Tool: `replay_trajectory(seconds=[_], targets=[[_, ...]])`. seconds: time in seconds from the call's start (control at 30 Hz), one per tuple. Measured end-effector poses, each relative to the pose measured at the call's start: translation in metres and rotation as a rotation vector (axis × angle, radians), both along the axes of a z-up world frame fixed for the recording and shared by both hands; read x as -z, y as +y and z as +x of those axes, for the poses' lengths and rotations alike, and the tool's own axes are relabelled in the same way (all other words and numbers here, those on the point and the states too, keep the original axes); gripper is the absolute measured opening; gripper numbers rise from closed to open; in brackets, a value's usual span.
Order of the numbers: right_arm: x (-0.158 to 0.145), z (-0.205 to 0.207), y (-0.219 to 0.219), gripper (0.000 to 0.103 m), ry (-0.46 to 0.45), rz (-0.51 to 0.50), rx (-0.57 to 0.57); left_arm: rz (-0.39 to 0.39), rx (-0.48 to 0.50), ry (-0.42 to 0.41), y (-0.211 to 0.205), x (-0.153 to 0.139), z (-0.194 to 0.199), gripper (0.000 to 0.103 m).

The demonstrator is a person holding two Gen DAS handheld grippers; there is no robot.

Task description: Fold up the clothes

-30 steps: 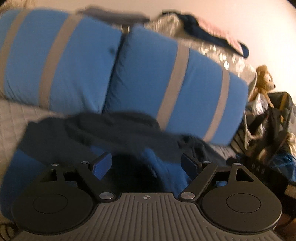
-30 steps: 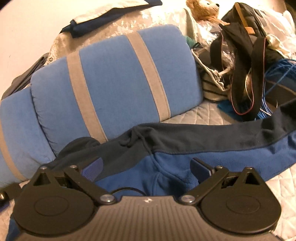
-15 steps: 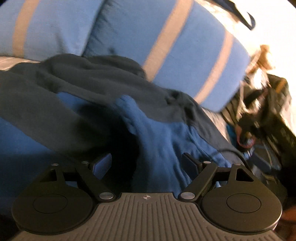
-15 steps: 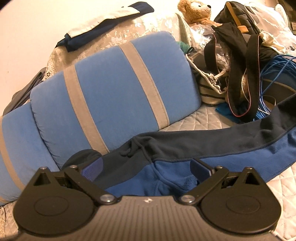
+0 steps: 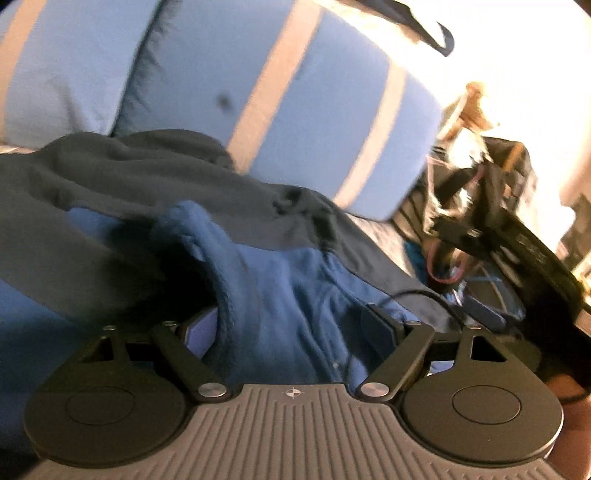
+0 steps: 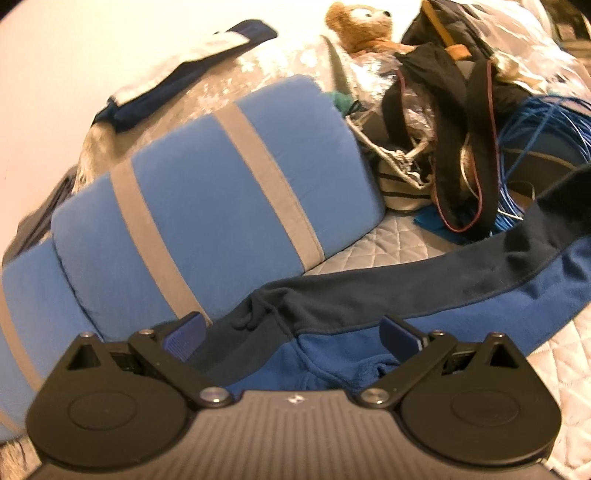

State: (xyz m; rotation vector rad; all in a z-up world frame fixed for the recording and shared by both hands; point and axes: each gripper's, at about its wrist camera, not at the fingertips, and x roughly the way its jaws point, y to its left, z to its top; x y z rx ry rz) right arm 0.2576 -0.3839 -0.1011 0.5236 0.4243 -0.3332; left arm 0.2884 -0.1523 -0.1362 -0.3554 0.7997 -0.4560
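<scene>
Fleece, soft and napped, fills the left wrist view: a two-tone garment (image 5: 280, 291) in bright blue with charcoal panels lies rumpled on the bed, a rounded blue fold humped up just ahead of the left tongs (image 5: 291, 325). Those tongs stand spread wide, their ribbed blue pads either side of the fold; the left pad sits against the cloth, but nothing is pinched. Behind the garment two plump blue pillows (image 5: 325, 122) with flat grey stripes lean at the head of the bed. Toward the right edge of the bed sits a blurred heap of dark straps and bags (image 5: 491, 229).

From the right wrist view the same garment (image 6: 406, 295) stretches as a long band across the quilted, diamond-stitched bedcover (image 6: 391, 243), dark along its upper side and blue below, with a knotted drawcord at the gathered dark part. The right tongs (image 6: 291, 336) are spread too, over the blue fleece, gripping nothing. A striped pillow (image 6: 221, 199) bulges behind. Farther back lie a shiny patterned quilt (image 6: 236, 88), a furry tan teddy bear (image 6: 365, 26), black straps with red piping (image 6: 454, 147) and a tangle of thin blue cable (image 6: 535, 147).
</scene>
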Motion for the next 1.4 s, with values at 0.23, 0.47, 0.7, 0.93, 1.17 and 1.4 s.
replay_trajectory(seconds=[0.23,0.47,0.7,0.93,1.17,1.4], targets=[[-0.005,-0.003,-0.007,0.103,-0.045,0.042,0.023,-0.072,0.187,0.068,-0.019,0.010,0.010,0.083],[-0.009,-0.017,-0.022,0.103,-0.134,0.111,0.079,-0.060,0.338,0.043,-0.038,0.012,0.009,0.083],[-0.008,-0.023,-0.035,0.103,-0.164,0.133,0.117,-0.039,0.340,0.081,-0.038,0.018,0.009,0.083],[-0.016,-0.029,-0.044,0.103,-0.207,0.098,0.158,0.168,0.254,0.047,-0.038,0.020,0.000,0.083],[-0.036,-0.023,-0.065,0.103,-0.114,0.072,0.088,-0.013,-0.032,0.162,0.005,0.026,0.017,0.082],[-0.081,-0.039,-0.089,0.103,-0.166,-0.040,0.055,0.062,-0.003,0.100,-0.011,0.021,0.020,0.020]])
